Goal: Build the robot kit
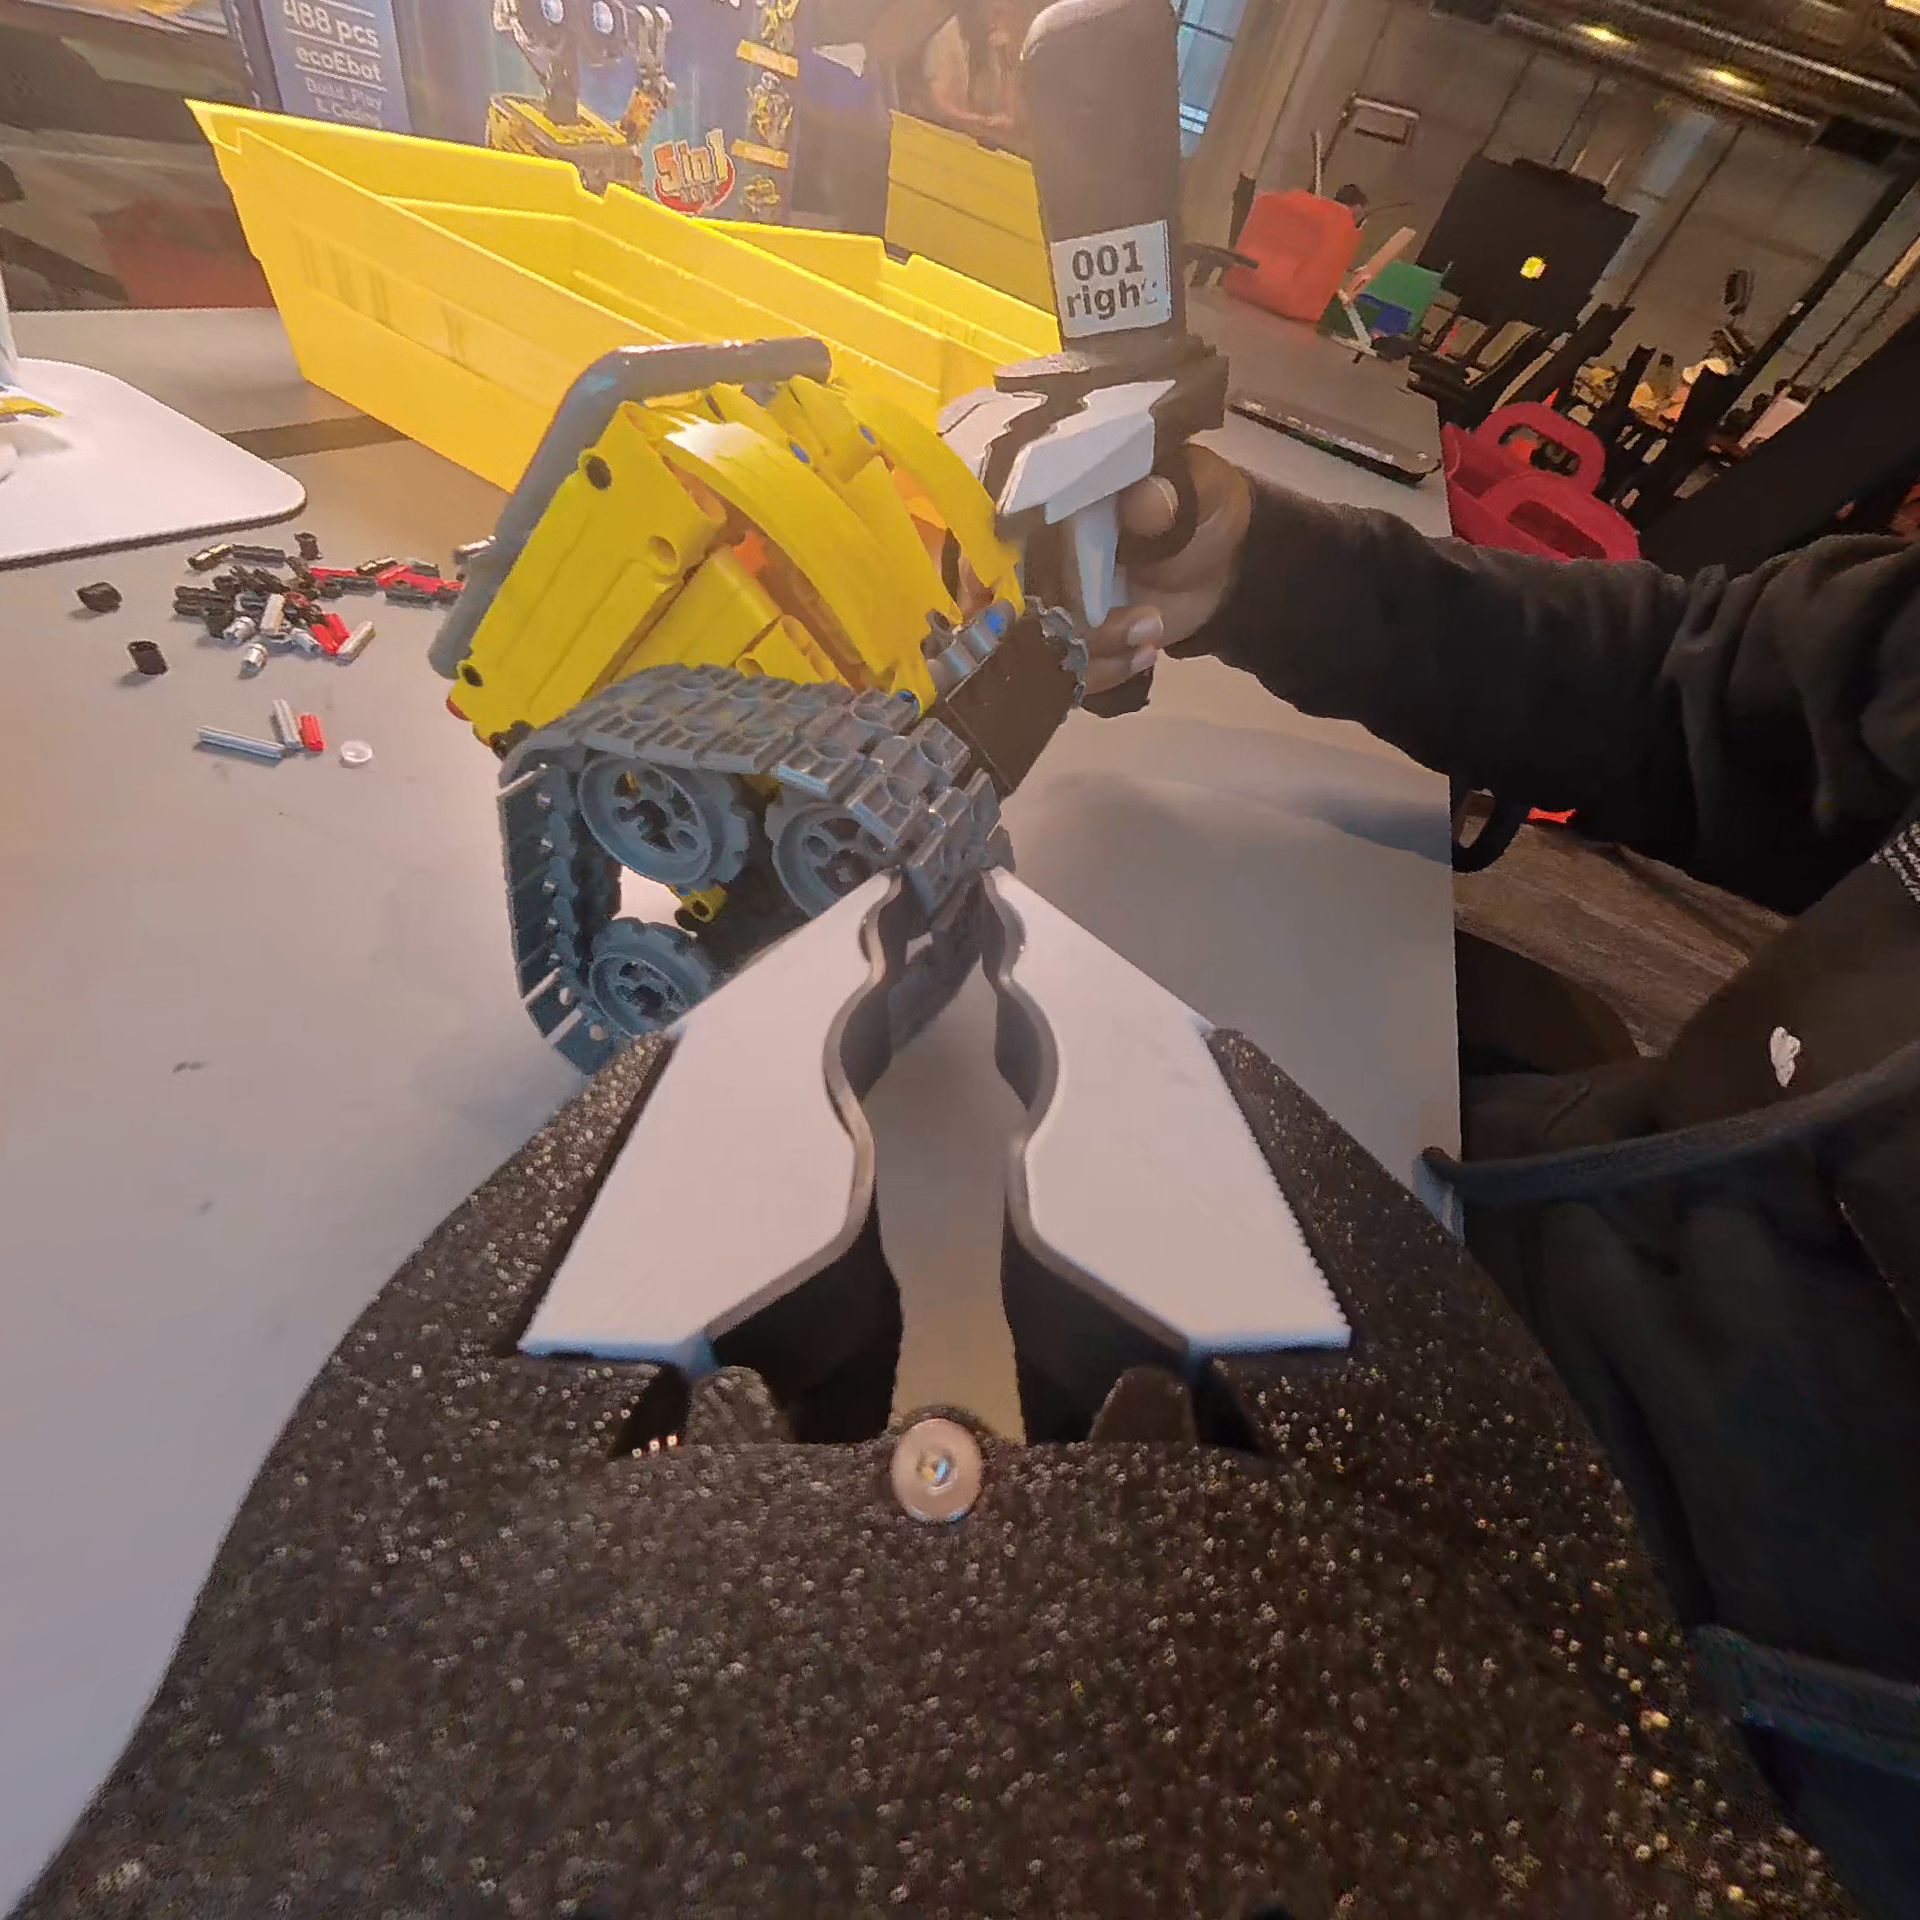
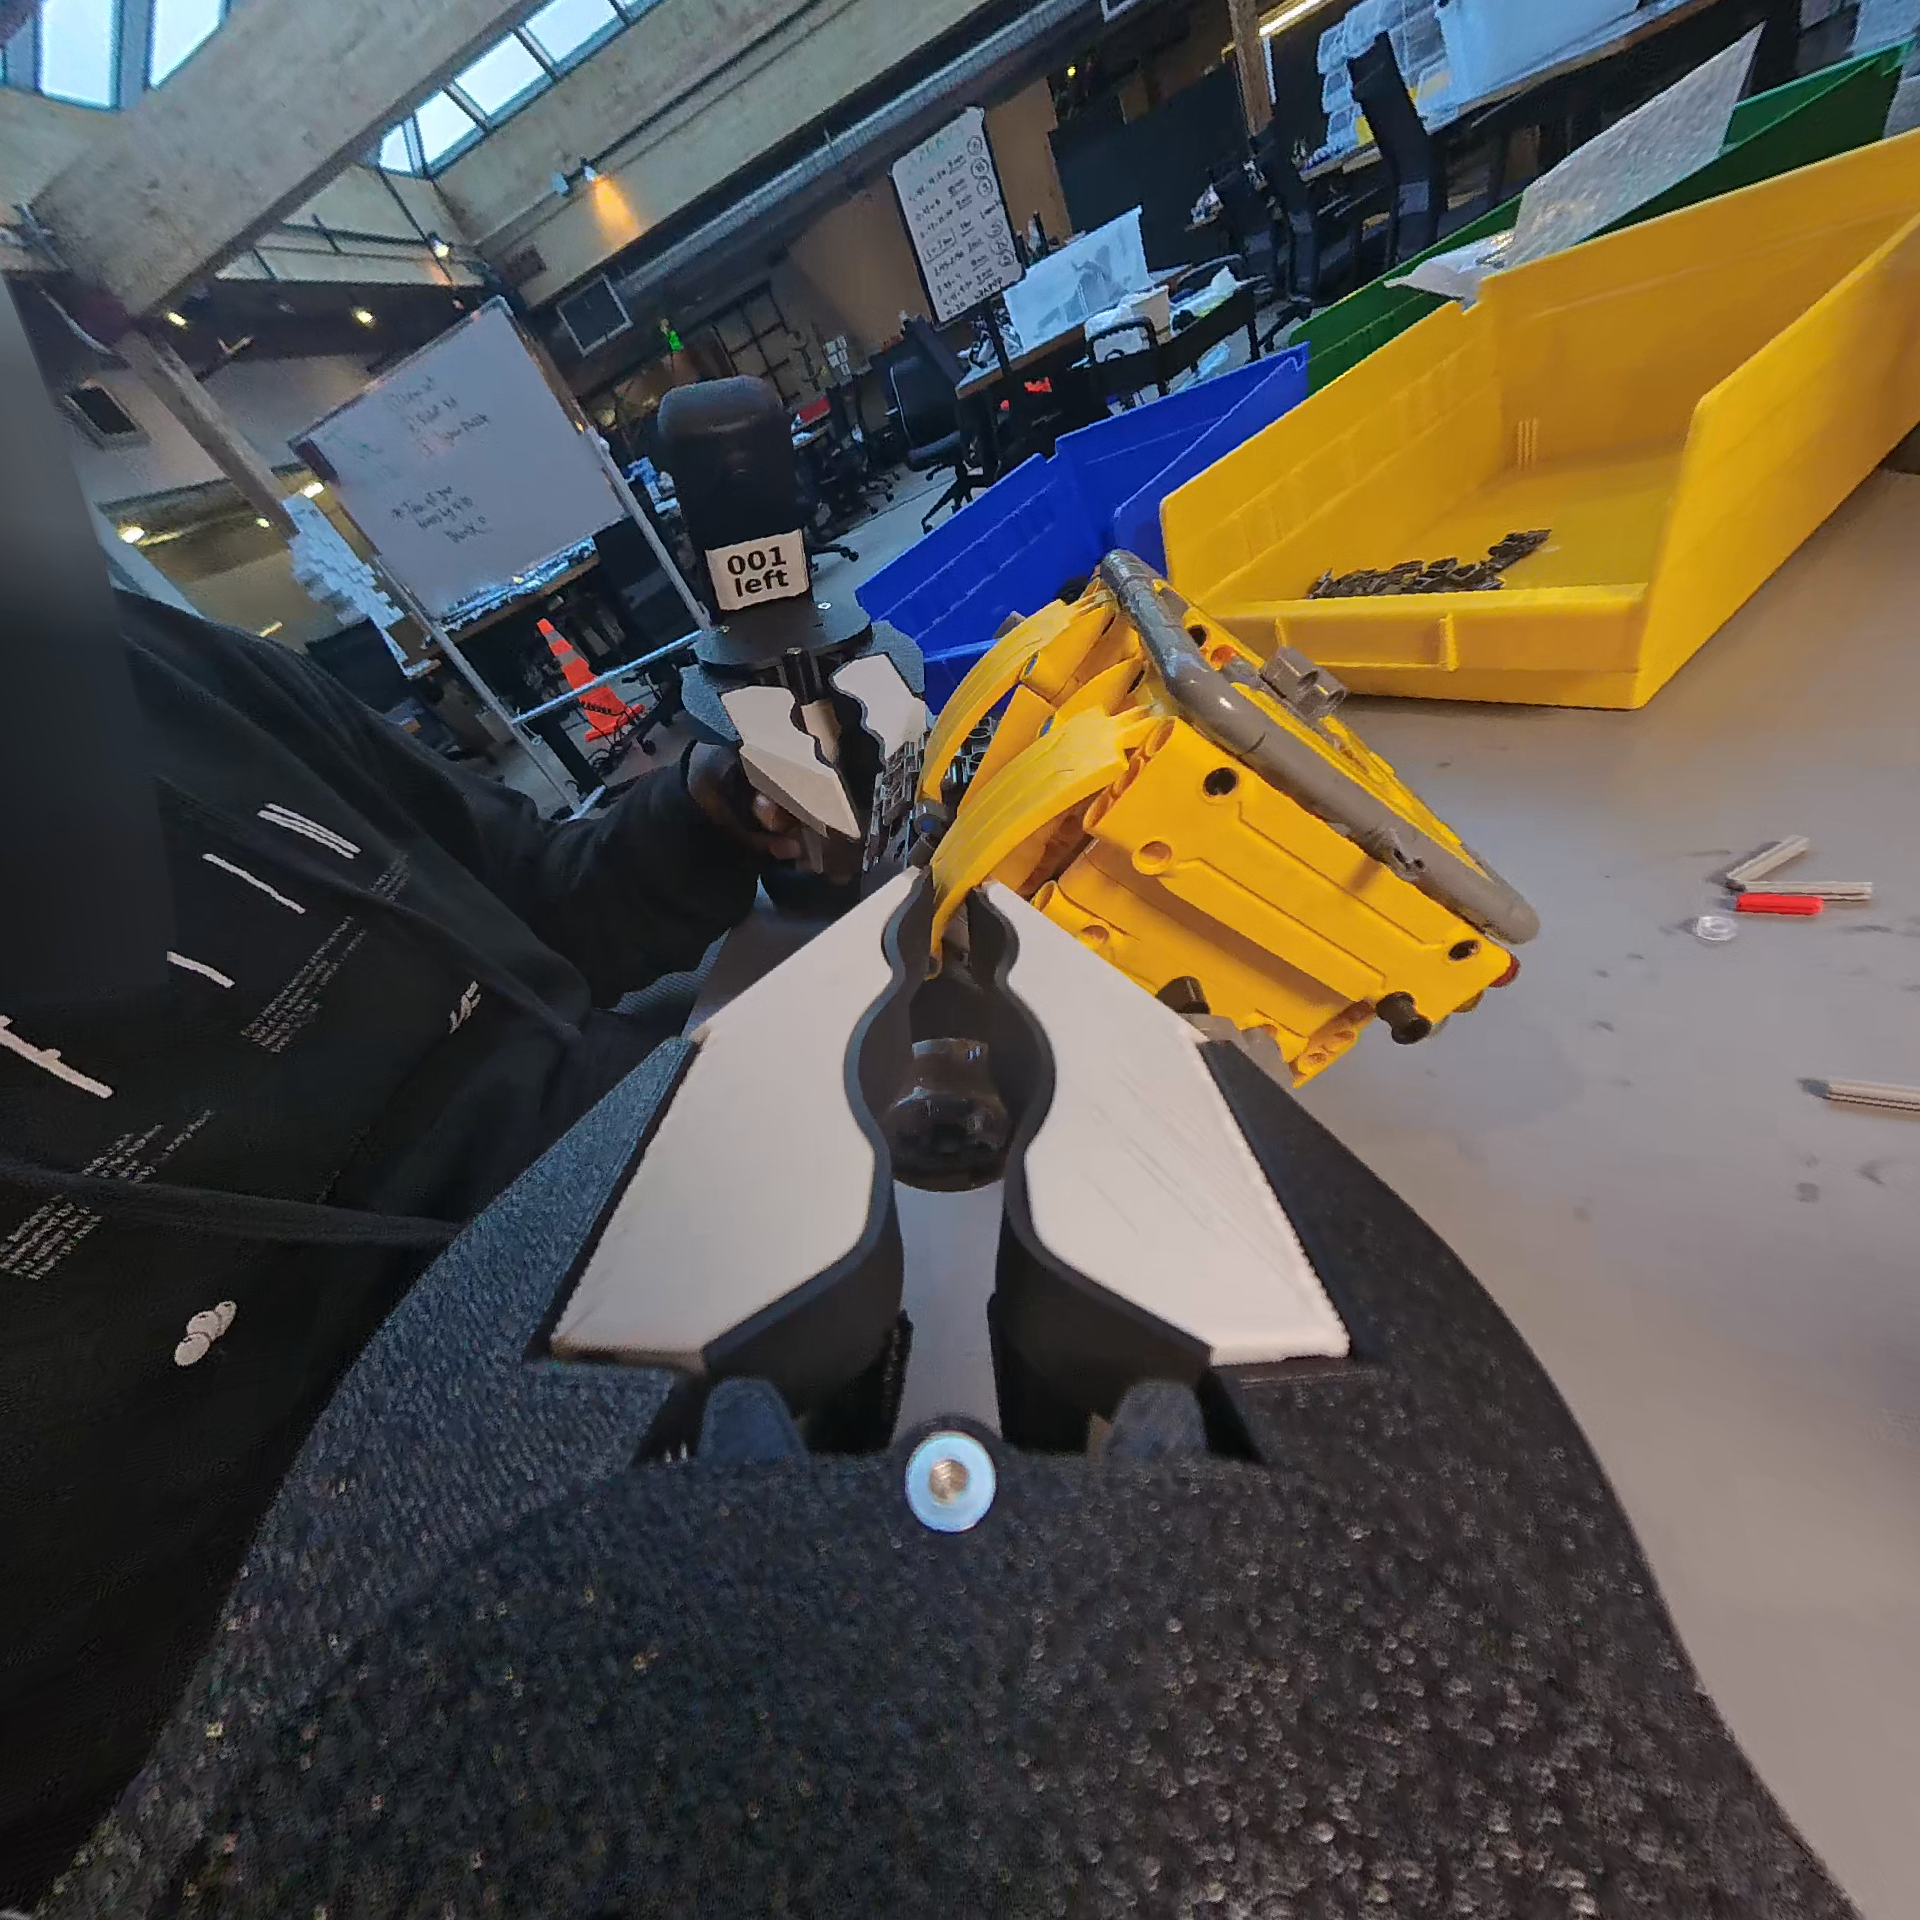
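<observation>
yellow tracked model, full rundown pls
The yellow tracked model is a plastic brick-built vehicle with a yellow panelled body, a grey bent roll bar, and grey link tracks over grey toothed wheels. It is tilted, held above the grey table. The left hand-held gripper pinches its track; the right hand-held gripper clamps its yellow curved panels.

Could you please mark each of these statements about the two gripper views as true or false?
1. The left gripper is shut on the grey track of the yellow model. True.
2. The model lies flat on the table. False: it is tilted, held up between both grippers.
3. The yellow bin holds dark grey pieces. True.
4. The right gripper is wide open, away from the model. False: it is shut on a curved yellow part of it.
</observation>
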Demonstrator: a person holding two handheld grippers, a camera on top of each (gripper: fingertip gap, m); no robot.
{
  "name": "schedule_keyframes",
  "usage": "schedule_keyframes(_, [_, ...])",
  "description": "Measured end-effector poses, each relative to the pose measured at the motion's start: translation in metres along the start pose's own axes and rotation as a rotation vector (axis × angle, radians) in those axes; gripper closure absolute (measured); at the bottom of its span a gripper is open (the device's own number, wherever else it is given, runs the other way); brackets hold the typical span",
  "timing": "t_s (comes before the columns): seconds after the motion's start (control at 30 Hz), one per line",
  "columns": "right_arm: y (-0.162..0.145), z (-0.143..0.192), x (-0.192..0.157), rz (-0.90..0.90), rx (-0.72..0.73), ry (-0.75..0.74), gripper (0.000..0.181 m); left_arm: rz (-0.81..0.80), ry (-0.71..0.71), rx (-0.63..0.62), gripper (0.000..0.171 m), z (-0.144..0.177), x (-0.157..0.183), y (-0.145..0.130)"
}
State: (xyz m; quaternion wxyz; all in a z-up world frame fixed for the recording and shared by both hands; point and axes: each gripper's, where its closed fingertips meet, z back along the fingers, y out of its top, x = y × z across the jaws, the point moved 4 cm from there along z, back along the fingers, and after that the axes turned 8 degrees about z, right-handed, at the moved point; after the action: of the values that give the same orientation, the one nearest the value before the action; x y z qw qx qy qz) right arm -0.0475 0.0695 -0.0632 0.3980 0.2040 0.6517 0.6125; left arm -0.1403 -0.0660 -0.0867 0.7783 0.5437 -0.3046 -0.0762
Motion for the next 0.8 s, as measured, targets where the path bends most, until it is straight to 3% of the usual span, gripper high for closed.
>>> schedule_keyframes(0.4, [-0.017,-0.001,-0.021,0.098,-0.068,0.007,0.176,0.0,-0.043,-0.034,0.165,0.024,0.007,-0.002])
schedule_keyframes(0.63, [-0.059,-0.001,-0.041,0.139,-0.242,0.026,0.177,-0.027,-0.011,-0.045,0.165,0.031,0.004,0.0])
schedule_keyframes(0.7, [-0.076,0.001,-0.042,0.136,-0.323,0.001,0.175,-0.044,0.016,-0.048,0.164,0.032,0.001,0.002])
schedule_keyframes(0.8, [-0.073,0.007,-0.052,0.129,-0.328,-0.005,0.162,-0.082,0.065,-0.061,0.162,0.035,-0.006,0.008])
